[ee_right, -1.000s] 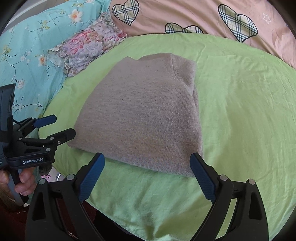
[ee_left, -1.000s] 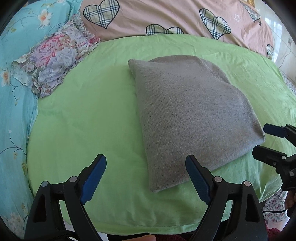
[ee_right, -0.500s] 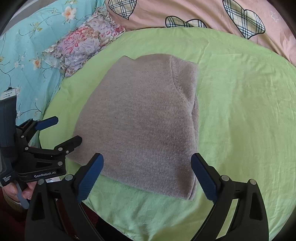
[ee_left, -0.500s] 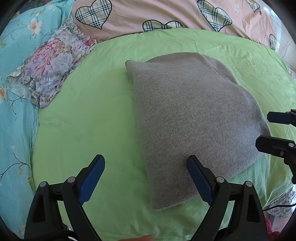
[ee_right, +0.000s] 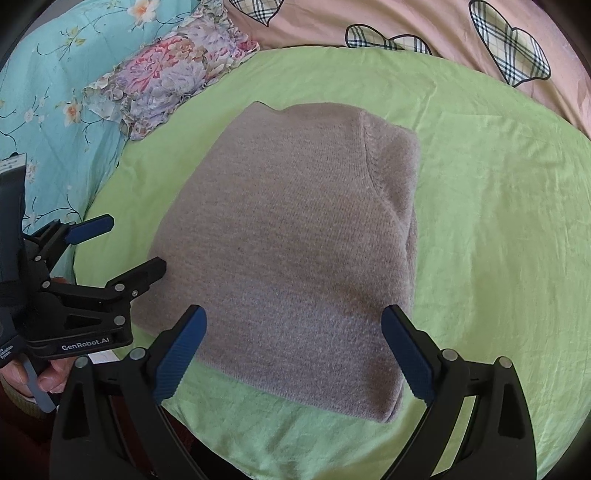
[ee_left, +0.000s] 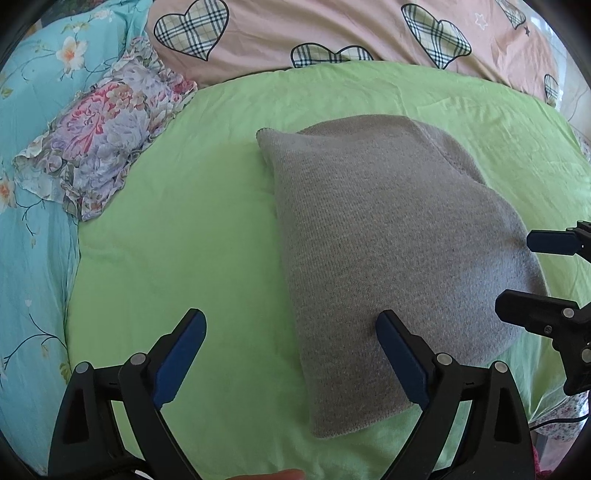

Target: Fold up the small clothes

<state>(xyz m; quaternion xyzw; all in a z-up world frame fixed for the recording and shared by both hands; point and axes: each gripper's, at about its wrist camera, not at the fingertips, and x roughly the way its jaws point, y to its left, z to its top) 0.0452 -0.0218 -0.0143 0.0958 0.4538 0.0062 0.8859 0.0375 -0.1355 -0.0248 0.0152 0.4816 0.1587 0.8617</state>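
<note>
**Both pairs of fingers spread wide above a folded grey sweater**

Fingers [ee_left: 181,350] of the left gripper [ee_left: 291,354] stand far apart and are opening further, with nothing pinched between them; one blue pad hangs over bare green sheet, the other over the near part of the grey sweater [ee_left: 388,258], and whether it touches the knit cannot be told. On the right gripper [ee_right: 291,354] the fingers [ee_right: 406,358] are likewise spread wide and empty, straddling the sweater's near edge.

The sweater lies folded into a compact rectangle on the green sheet [ee_left: 184,240], close to the sheet's near edge and roughly midway between its left and right sides. A knitted seam runs along the sweater's right part in the right wrist view.

Beyond the sheet's far-left corner sits a floral frilled cushion [ee_left: 107,133] on a turquoise flowered cover [ee_left: 33,258]. Along the far edge lies a pink cover with plaid hearts [ee_left: 332,26].

In the right wrist view, a hand [ee_right: 44,376] grips the left gripper's handle at the lower left.
</note>
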